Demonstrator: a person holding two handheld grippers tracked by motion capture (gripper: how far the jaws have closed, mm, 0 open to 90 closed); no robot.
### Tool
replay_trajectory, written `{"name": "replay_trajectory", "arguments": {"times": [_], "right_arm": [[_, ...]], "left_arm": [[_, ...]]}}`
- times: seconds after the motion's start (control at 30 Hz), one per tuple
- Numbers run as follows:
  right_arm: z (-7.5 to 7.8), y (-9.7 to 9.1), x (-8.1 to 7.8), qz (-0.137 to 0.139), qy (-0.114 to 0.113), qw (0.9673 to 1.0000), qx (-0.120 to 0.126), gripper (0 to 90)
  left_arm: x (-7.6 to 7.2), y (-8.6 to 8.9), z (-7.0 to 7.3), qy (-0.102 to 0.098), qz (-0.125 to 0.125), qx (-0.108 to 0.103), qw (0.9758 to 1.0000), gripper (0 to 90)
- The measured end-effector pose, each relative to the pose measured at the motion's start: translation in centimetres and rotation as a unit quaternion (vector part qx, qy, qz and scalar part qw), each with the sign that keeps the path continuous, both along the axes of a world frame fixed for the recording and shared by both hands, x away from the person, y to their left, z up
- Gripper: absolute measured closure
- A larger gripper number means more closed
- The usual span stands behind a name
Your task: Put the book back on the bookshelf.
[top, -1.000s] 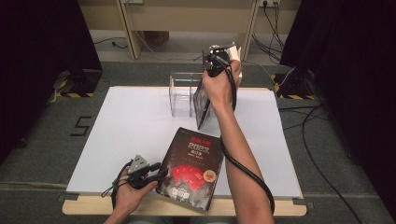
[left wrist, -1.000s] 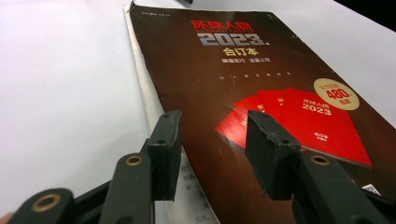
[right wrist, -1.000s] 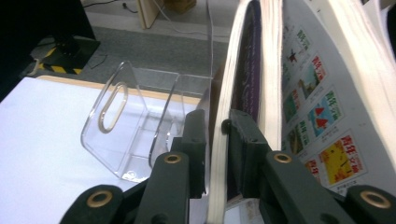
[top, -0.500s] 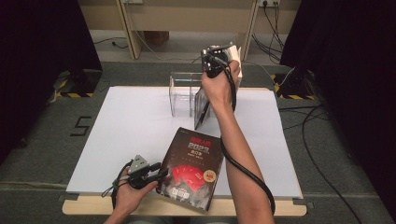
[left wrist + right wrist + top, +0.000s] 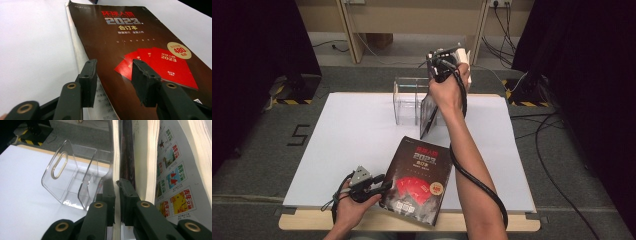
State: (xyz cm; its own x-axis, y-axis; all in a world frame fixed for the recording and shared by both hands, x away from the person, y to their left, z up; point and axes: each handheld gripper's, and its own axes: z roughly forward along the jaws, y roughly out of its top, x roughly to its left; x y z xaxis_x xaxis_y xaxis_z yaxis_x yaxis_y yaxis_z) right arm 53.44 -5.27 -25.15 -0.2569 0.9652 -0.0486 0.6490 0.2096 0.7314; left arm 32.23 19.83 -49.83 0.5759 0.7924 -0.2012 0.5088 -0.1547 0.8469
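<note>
Dark-covered and glossy, the 2023 magazine [image 5: 418, 186] lay flat at the near edge of the white desk [image 5: 352, 135], its corner jutting past the rim. At its near-left side the left tool [image 5: 379, 186] rested with jaws spread, straddling the cover's edge without pinching it. Farther off, the right tool [image 5: 117, 185] had just been closing its jaws, now pinching a second magazine [image 5: 428, 111] upright at the clear acrylic file holder [image 5: 408, 100]. That grip probably secured it for slotting into a compartment.
</note>
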Motion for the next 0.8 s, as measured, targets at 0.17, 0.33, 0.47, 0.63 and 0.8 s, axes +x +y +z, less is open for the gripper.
{"name": "replay_trajectory", "arguments": {"times": [0.17, 0.33, 0.47, 0.63, 0.8], "right_arm": [[0.1, 0.0, 0.1, 0.005, -0.006, 0.9999, 0.008, 85.3], [0.5, 0.0, 0.0, 0.01, -0.034, 0.999, 0.026, 85.5], [1.0, 0.1, 0.1, 0.007, -0.05, 0.9982, 0.032, 85.6], [0.8, 0.4, 0.8, -0.008, -0.075, 0.9968, 0.027, 85.6], [0.1, 0.9, 1.6, -0.024, -0.09, 0.9956, 0.015, 85.6]], "left_arm": [[0.0, 0.1, 0.0, 0.001, -0.001, -0.001, 1.0, 55.1], [0.1, 0.1, 0.0, 0.001, -0.001, -0.002, 1.0, 55.2], [0.1, 0.0, 0.0, 0.0, -0.001, -0.002, 1.0, 55.2], [0.1, 0.1, 0.0, -0.001, -0.001, -0.002, 1.0, 55.2], [0.1, 0.1, 0.0, -0.003, -0.003, -0.003, 1.0, 55.2]]}}
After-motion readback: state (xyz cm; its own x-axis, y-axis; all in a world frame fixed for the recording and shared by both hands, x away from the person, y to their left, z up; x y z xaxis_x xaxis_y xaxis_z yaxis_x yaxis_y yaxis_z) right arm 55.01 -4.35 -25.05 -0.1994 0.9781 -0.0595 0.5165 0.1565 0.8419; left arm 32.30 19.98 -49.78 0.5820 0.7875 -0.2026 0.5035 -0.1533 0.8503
